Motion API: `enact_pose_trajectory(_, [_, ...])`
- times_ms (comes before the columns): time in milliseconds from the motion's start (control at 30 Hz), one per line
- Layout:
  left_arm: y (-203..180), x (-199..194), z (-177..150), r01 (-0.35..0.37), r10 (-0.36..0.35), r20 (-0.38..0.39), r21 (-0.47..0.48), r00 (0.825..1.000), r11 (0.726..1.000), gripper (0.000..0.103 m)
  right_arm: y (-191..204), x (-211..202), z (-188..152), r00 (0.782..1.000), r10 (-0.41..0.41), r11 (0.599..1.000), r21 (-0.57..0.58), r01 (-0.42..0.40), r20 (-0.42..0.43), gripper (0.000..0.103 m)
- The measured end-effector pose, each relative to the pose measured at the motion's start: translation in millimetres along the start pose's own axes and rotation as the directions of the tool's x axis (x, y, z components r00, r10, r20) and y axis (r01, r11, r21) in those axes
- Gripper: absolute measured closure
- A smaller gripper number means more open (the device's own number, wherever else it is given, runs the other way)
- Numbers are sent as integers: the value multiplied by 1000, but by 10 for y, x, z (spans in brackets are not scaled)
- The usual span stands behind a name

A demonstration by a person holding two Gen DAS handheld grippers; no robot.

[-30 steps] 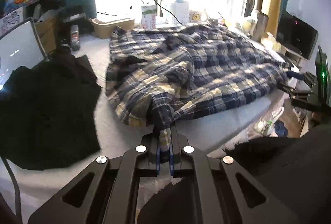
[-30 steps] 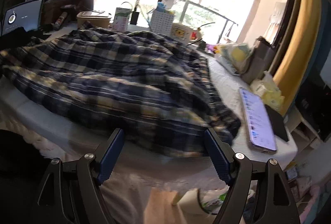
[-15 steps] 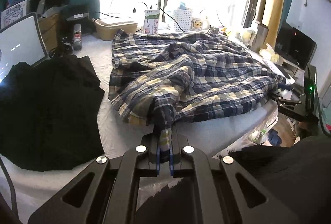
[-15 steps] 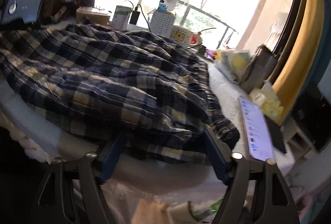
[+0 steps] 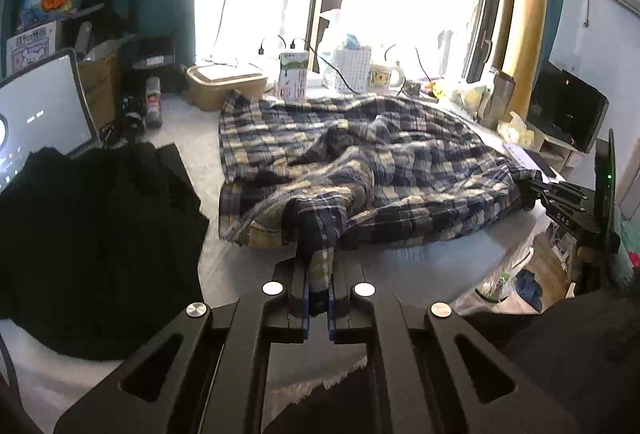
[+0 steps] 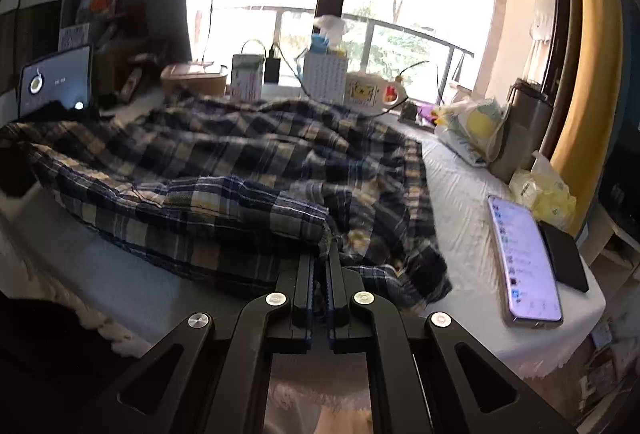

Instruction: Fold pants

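Blue and yellow plaid pants (image 5: 360, 169) lie rumpled across the white-covered table (image 5: 420, 266). My left gripper (image 5: 319, 274) is shut on a bunched corner of the pants at the near left edge. My right gripper (image 6: 320, 266) is shut on a fold of the same pants (image 6: 224, 169) at their near right corner. The right gripper also shows in the left wrist view (image 5: 560, 197) at the far right end of the pants.
A black garment (image 5: 92, 234) lies left of the pants, by a lit tablet (image 5: 36, 117). A lit phone (image 6: 524, 258) and a dark phone (image 6: 564, 258) lie right of the pants. A carton (image 5: 294, 75), basket, mug and bags line the window side.
My right gripper has moved in and shut on the near right corner of the pants; it was open a second ago. My left gripper has kept its hold and lifted slightly.
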State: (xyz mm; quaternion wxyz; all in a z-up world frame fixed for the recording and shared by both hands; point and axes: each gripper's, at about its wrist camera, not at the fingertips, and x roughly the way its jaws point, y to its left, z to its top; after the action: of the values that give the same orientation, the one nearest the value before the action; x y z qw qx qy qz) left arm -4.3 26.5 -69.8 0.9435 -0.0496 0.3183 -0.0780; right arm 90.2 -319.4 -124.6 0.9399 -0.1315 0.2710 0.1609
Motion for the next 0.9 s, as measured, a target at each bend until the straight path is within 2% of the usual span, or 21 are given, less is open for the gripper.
enact_pose_trajectory(467, [20, 0, 574, -27, 25, 78, 26, 997, 999, 98, -155, -169, 484, 991, 9, 999, 41, -15, 131, 99])
enact_pose_trajectory(667, [14, 89, 786, -44, 40, 89, 35, 995, 998, 98, -222, -50, 669, 985, 36, 996, 70, -48, 170, 99])
enact_pose_trajectory(900, [74, 303, 1080, -61, 58, 103, 27, 993, 998, 98, -423, 197, 905, 983, 33, 994, 97, -51, 183, 99])
